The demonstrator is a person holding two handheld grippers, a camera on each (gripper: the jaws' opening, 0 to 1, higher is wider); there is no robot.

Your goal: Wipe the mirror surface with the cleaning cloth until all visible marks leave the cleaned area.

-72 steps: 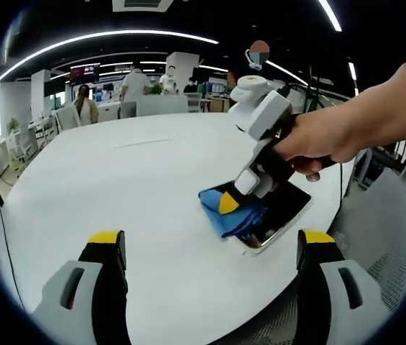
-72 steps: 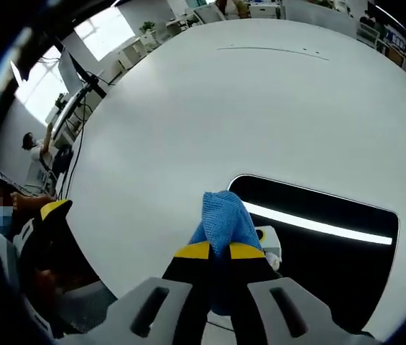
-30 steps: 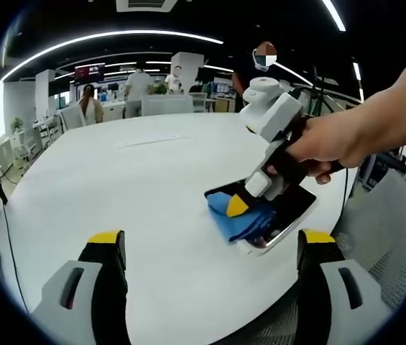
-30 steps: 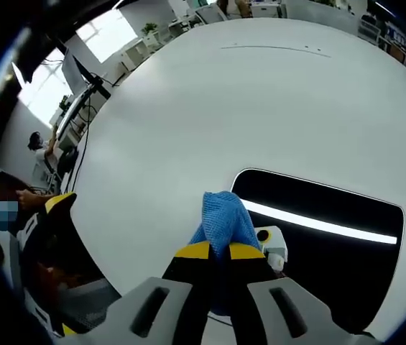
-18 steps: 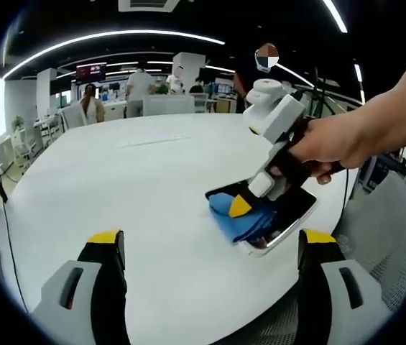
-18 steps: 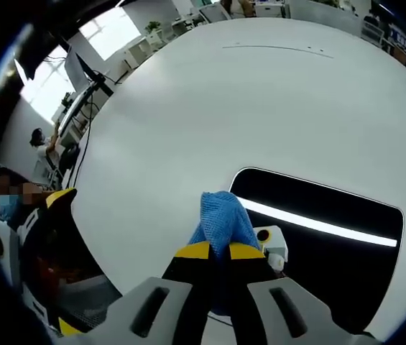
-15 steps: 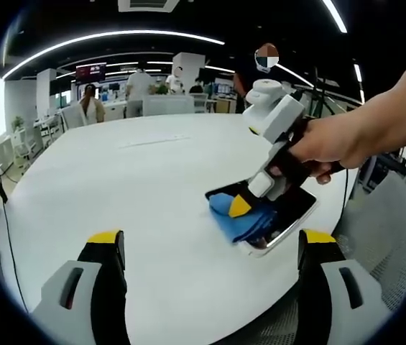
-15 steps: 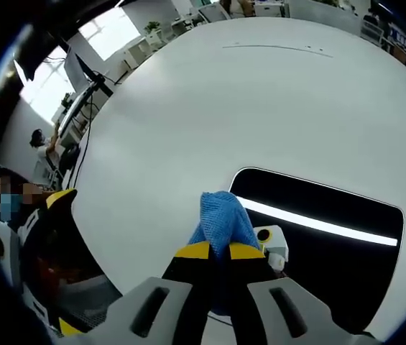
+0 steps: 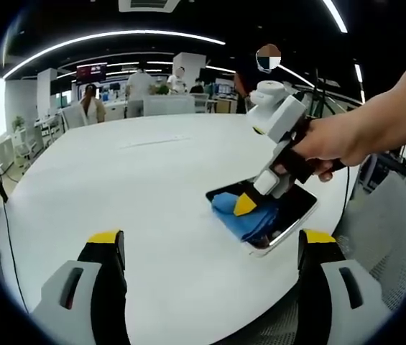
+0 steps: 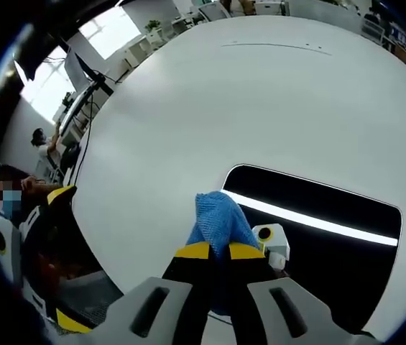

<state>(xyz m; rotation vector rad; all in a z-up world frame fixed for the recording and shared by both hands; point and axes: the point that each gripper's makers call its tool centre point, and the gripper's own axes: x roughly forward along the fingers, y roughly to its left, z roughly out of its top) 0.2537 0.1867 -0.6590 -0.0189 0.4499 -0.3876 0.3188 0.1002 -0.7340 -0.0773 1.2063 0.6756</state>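
Two yellow-tipped jaws of the left gripper (image 9: 213, 248) rise spread wide apart, nearest to its camera, with nothing between them, hanging short of the mirror and above the near part of the round white table (image 9: 102, 180). Beyond them, toward the table's right edge, lies the mirror (image 9: 289, 215), a dark rounded rectangle in a pale frame, flat on the tabletop. On the mirror's near-left end sits the blue cleaning cloth (image 9: 249, 219), bunched and draped partly over the frame. The right gripper (image 9: 246, 207) comes down onto it from the right, held by a person's hand (image 9: 332, 144), its jaws pressed together on the cloth. In the right gripper view the same grip shows close: the right gripper (image 10: 218, 251) pinches the cleaning cloth (image 10: 215, 219) between its yellow tips, the cloth resting at the mirror's left end, and the mirror (image 10: 332, 230) stretches away to the right, carrying a bright reflected ceiling strip; marks on the glass are too faint to make out, if any. Left of the mirror, at the table's edge, the left gripper (image 10: 44, 208) comes in. Past the mirror, across the table (image 10: 260, 93), people stand among office desks.
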